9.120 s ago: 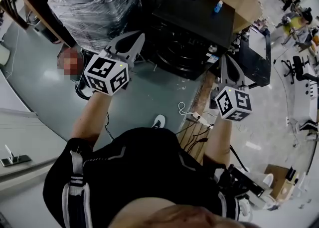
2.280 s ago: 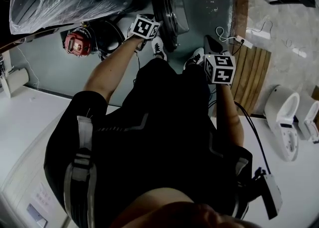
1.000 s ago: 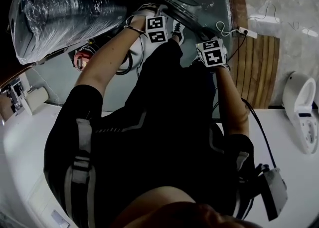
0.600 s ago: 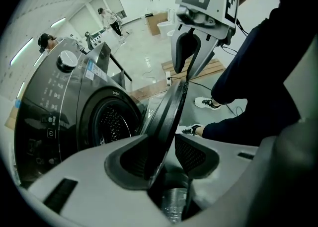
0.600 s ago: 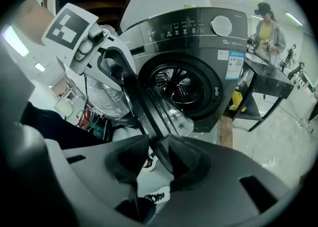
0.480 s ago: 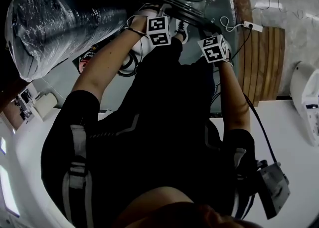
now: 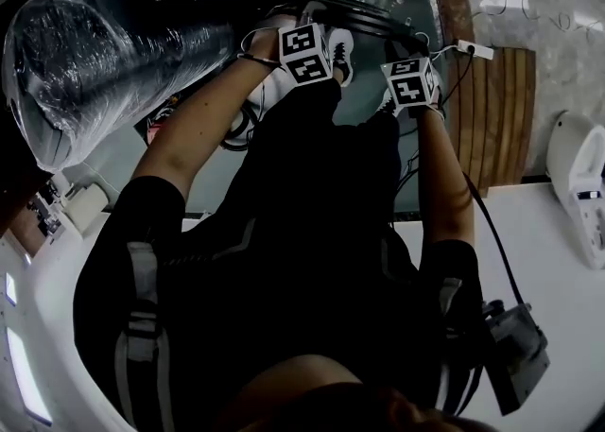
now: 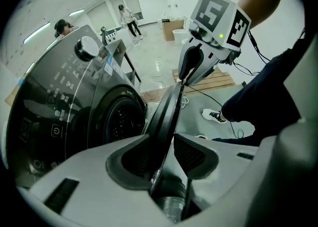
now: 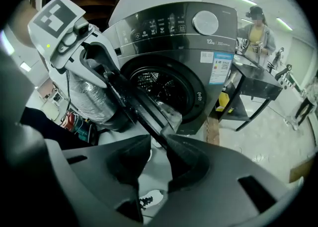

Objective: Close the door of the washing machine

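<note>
The dark grey front-loading washing machine [image 9: 198,47] stands with its round door [image 9: 144,107] swung open and the drum mouth [image 9: 159,89] exposed. Both grippers straddle the door's rim edge-on. My left gripper [image 8: 166,144] has the door [image 8: 169,112] between its jaws, which are closing, and a thin gap still shows beside one pad. My right gripper [image 9: 154,144] has its pads against the rim at their tips. It also shows higher on the rim in the left gripper view [image 8: 191,67]. In the head view only the two marker cubes show, near the door [image 7: 364,14].
A plastic-wrapped bulky item [image 7: 104,52] lies left of the machine. A wooden pallet [image 7: 492,99] with a power strip [image 7: 475,49] is on the right, beside a black table frame [image 9: 253,87]. My shoes [image 7: 340,43] stand below the door. People [image 9: 256,32] stand further off.
Both grippers have moved up the picture onto the door's rim, the right one further. The head view has shifted slightly.
</note>
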